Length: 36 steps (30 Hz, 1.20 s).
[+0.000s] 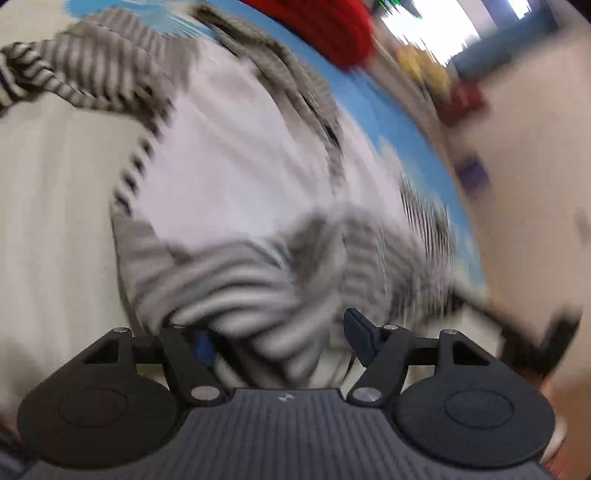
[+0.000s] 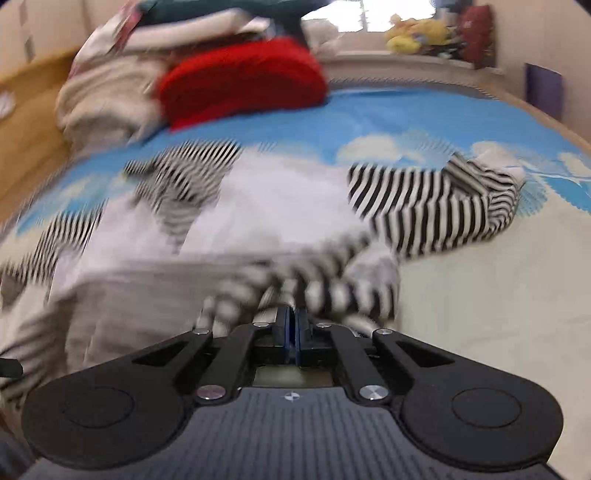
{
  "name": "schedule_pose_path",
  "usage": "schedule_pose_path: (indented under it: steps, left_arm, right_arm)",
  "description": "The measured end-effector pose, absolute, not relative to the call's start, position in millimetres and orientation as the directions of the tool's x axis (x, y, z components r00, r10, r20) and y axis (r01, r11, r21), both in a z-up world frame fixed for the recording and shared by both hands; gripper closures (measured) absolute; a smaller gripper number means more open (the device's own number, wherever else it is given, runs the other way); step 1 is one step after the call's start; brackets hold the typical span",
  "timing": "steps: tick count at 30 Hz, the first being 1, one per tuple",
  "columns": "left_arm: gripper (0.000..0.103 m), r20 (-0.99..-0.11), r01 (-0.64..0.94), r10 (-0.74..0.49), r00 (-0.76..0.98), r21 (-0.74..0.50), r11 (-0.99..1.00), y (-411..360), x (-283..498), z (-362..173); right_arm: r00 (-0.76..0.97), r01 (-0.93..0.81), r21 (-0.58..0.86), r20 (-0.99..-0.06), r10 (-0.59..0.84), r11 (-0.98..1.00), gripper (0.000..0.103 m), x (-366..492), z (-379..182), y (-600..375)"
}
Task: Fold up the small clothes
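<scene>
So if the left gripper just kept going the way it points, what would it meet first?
Most likely the striped sleeve of the small white garment, bunched just ahead between the open fingers of the left gripper. The blur leaves depth uncertain.

A small striped-and-white cotton garment (image 2: 258,199) lies spread on a bed with a blue cloud-printed sheet (image 2: 388,118). In the right wrist view its striped sleeve (image 2: 443,199) reaches out to the right, bunched at its far end. Behind the garment, toward the left, a red knitted garment (image 2: 240,81) rests against a heap of pale folded clothes (image 2: 110,96), with more clothes stacked on top. Yellow soft toys (image 2: 417,35) sit on a ledge beyond the bed, at the far right. The right gripper (image 2: 294,325) is at the garment's near edge, folds of striped cloth just ahead of it. The left gripper (image 1: 280,332) sits over the garment's near striped part, cloth between its fingers.
</scene>
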<state>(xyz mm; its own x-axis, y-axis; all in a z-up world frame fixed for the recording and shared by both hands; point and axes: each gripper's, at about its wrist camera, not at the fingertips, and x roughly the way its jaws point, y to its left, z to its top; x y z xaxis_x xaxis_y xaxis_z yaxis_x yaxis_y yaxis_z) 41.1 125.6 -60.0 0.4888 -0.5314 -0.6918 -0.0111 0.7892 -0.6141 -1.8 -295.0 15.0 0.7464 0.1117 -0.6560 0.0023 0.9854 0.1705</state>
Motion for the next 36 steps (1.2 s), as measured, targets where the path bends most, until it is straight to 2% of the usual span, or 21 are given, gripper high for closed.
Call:
schedule_pose_path:
  steps: [3, 8, 10, 11, 12, 14, 16, 17, 19, 22, 23, 24, 25, 26, 28, 30, 31, 32, 33, 35, 36]
  left_arm:
    - [0.029, -0.668, -0.056, -0.507, 0.544, -0.632, 0.773, 135.9, 74.9, -55.3]
    - [0.027, -0.686, -0.075, -0.456, 0.568, -0.594, 0.801, 143.9, 91.5, -49.9]
    - [0.022, -0.677, -0.081, -0.462, 0.573, -0.608, 0.790, 147.9, 85.6, -45.4]
    - [0.020, -0.681, -0.091, -0.458, 0.572, -0.607, 0.789, 149.8, 80.7, -44.6]
    - [0.020, -0.695, -0.101, -0.446, 0.564, -0.595, 0.798, 150.8, 74.5, -43.7]
    - [0.020, -0.710, -0.098, -0.428, 0.560, -0.569, 0.816, 154.1, 62.3, -39.9]
    - [0.020, -0.725, -0.085, -0.380, 0.575, -0.515, 0.853, 153.4, 42.8, -34.4]
    - [0.020, -0.729, -0.071, -0.346, 0.591, -0.474, 0.878, 150.3, 31.7, -31.1]
    - [0.013, -0.732, -0.048, -0.259, 0.630, -0.369, 0.928, 142.8, 7.8, -26.7]
    - [0.009, -0.737, -0.009, -0.217, 0.640, -0.289, 0.957, 131.1, -21.0, -31.1]
    - [0.009, -0.752, 0.026, -0.226, 0.619, -0.268, 0.963, 124.8, -24.8, -34.5]
    - [0.009, -0.766, 0.067, -0.237, 0.597, -0.247, 0.967, 118.2, -27.7, -37.4]
    - [0.009, -0.781, 0.112, -0.246, 0.575, -0.222, 0.969, 109.4, -30.9, -40.0]
    - [0.009, -0.787, 0.150, -0.256, 0.562, -0.207, 0.967, 101.9, -34.6, -41.3]
    - [0.009, -0.792, 0.212, -0.298, 0.534, -0.215, 0.953, 89.4, -40.4, -45.1]
    - [0.009, -0.818, 0.259, -0.315, 0.481, -0.211, 0.942, 76.2, -36.8, -54.4]
    - [0.009, -0.833, 0.279, -0.308, 0.460, -0.194, 0.941, 68.4, -32.3, -61.5]
    - [0.009, -0.848, 0.283, -0.268, 0.457, -0.148, 0.948, 60.7, -25.1, -66.9]
    - [0.009, -0.849, 0.268, -0.221, 0.479, -0.098, 0.958, 54.7, -17.3, -68.4]
    - [0.009, -0.805, 0.253, -0.224, 0.549, -0.095, 0.963, 50.7, -3.8, -59.3]
    - [0.009, -0.784, 0.232, -0.225, 0.579, -0.106, 0.967, 51.2, 3.4, -52.1]
  right_arm:
    - [0.728, 0.045, 0.211, -0.676, 0.113, 0.976, 0.101, 24.0, 4.9, -304.5]
    - [0.638, 0.111, 0.225, -0.763, 0.104, 0.968, 0.099, 37.8, -12.2, -316.1]
    - [0.677, 0.082, 0.287, -0.719, 0.158, 0.955, 0.081, 27.5, 0.9, -323.2]
    - [0.694, 0.044, 0.301, -0.695, 0.187, 0.953, 0.058, 18.6, 7.1, -324.1]
    - [0.706, -0.018, 0.300, -0.672, 0.225, 0.954, 0.042, 7.8, 12.7, -322.0]
    - [0.698, -0.148, 0.245, -0.660, 0.277, 0.958, 0.039, -13.9, 15.4, -314.2]
    - [0.659, -0.279, 0.141, -0.691, 0.296, 0.950, 0.037, -34.7, 8.9, -298.1]
    - [0.644, -0.319, 0.088, -0.710, 0.284, 0.944, 0.035, -38.9, 4.7, -291.1]
    - [0.621, -0.371, -0.037, -0.753, 0.218, 0.928, 0.033, -45.0, -8.5, -275.6]
    - [0.591, -0.394, -0.138, -0.796, 0.135, 0.909, 0.035, -40.2, -29.5, -262.2]
    - [0.583, -0.386, -0.141, -0.803, 0.123, 0.911, 0.044, -35.6, -33.4, -261.1]
    - [0.569, -0.370, -0.127, -0.814, 0.116, 0.920, 0.084, -29.6, -35.2, -261.7]
    - [0.551, -0.345, -0.112, -0.828, 0.104, 0.932, 0.095, -24.1, -33.2, -262.9]
    - [0.546, -0.318, -0.079, -0.830, 0.114, 0.945, 0.097, -19.9, -25.4, -263.8]
    - [0.604, -0.311, 0.103, -0.746, 0.280, 0.945, 0.098, -23.4, 8.1, -273.2]
    - [0.702, -0.278, 0.326, -0.574, 0.423, 0.904, 0.098, -25.9, 43.7, -294.3]
    - [0.744, -0.244, 0.391, -0.511, 0.430, 0.887, 0.098, -23.6, 53.5, -305.2]
    - [0.789, -0.194, 0.419, -0.470, 0.395, 0.887, 0.098, -19.2, 58.1, -315.9]
    - [0.825, -0.114, 0.412, -0.467, 0.317, 0.904, 0.098, -11.9, 56.7, -325.1]
    - [0.828, 0.045, 0.348, -0.537, 0.160, 0.936, 0.098, 7.5, 42.2, -336.5]
    - [0.815, 0.094, 0.349, -0.565, 0.130, 0.932, 0.098, 15.4, 34.5, -340.9]
